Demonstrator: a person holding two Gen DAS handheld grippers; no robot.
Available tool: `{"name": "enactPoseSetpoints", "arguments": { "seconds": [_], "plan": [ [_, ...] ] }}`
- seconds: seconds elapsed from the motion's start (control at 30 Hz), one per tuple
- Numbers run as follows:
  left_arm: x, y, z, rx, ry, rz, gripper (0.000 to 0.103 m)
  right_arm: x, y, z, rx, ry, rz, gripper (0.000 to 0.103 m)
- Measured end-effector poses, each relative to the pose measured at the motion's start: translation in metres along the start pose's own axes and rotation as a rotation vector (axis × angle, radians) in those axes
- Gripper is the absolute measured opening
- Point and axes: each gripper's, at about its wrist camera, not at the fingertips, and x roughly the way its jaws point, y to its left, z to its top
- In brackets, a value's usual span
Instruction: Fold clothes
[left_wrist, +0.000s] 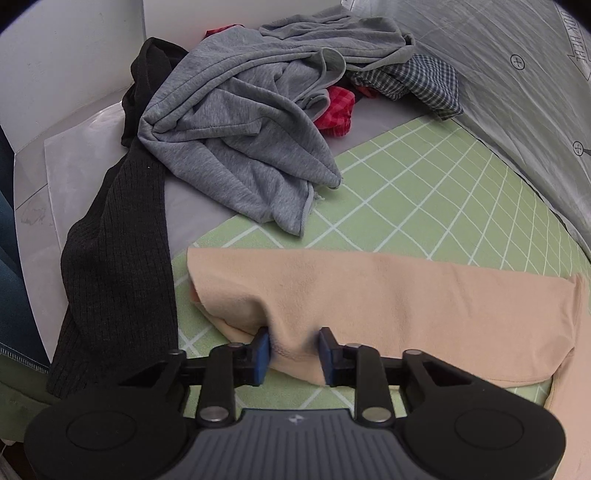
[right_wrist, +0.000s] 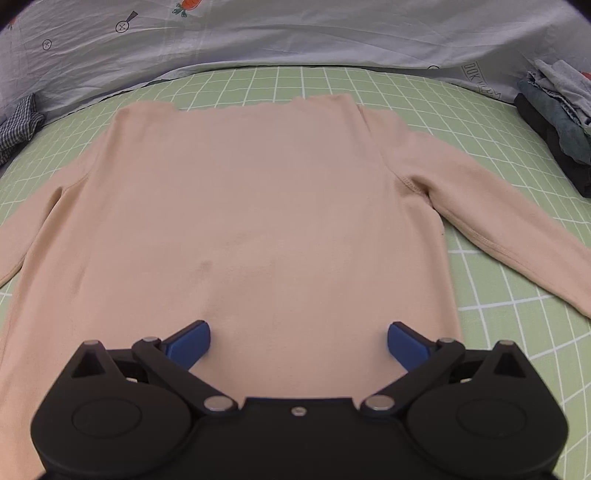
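A green grid mat (right_wrist: 517, 295) covers the work surface, edged at the back by a rumpled pale printed sheet (right_wrist: 295, 33). Spread flat across the mat lies a peach long-sleeved top (right_wrist: 258, 206), neckline away from the person, both sleeves angled outward. To the left of it waits a heap of unfolded laundry: a grey garment (left_wrist: 236, 125) on top, a black ribbed knit (left_wrist: 118, 266) trailing toward the near edge, and scraps of red check (left_wrist: 338, 107) and dark gingham (left_wrist: 424, 81) tucked behind. On the far right sits a small stack of folded dark clothes (right_wrist: 554, 125).

The left hand-held gripper (left_wrist: 294, 354) pinches a bunched fold of the top's left sleeve, blue pads pressed into the cloth. The right hand-held gripper (right_wrist: 298, 345) hovers spread wide over the hem, gripping nothing.

The risk from here appears to lie in that left pinch: it seems to catch only a ridge of soft fabric, so a quick pull across the body could let the sleeve slip free or drag the whole top askew, since the right side is not pinned. The black knit lying just beside the sleeve might also be snagged along.
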Motion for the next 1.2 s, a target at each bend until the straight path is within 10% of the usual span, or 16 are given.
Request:
{"name": "enactPoseSetpoints", "arguments": {
  "seconds": [0.23, 0.4, 0.57, 0.77, 0.9, 1.03, 1.2],
  "plan": [
    [-0.027, -0.050, 0.017, 0.104, -0.116, -0.166, 0.007, 0.003, 0.001, 0.004, 0.004, 0.002, 0.001, 0.103],
    [-0.069, -0.134, 0.015, 0.353, -0.125, -0.485, 0.009, 0.005, 0.000, 0.009, -0.001, 0.002, 0.012, 0.103],
    [-0.070, -0.185, -0.009, 0.415, 0.055, -0.757, 0.049, 0.003, -0.004, 0.009, 0.009, 0.005, 0.037, 0.103],
    [-0.051, -0.186, -0.027, 0.479, 0.080, -0.534, 0.052, -0.008, -0.011, 0.018, 0.105, -0.050, 0.172, 0.095],
    [-0.026, -0.176, -0.026, 0.459, 0.136, -0.358, 0.052, -0.003, -0.002, 0.036, 0.180, -0.047, 0.315, 0.060],
    [-0.012, -0.158, -0.020, 0.433, 0.182, -0.284, 0.052, 0.023, 0.010, 0.051, 0.354, 0.043, 0.520, 0.040],
    [-0.006, -0.157, -0.020, 0.447, 0.198, -0.265, 0.052, 0.046, 0.030, 0.061, 0.508, 0.153, 0.622, 0.039]
  ]
}}
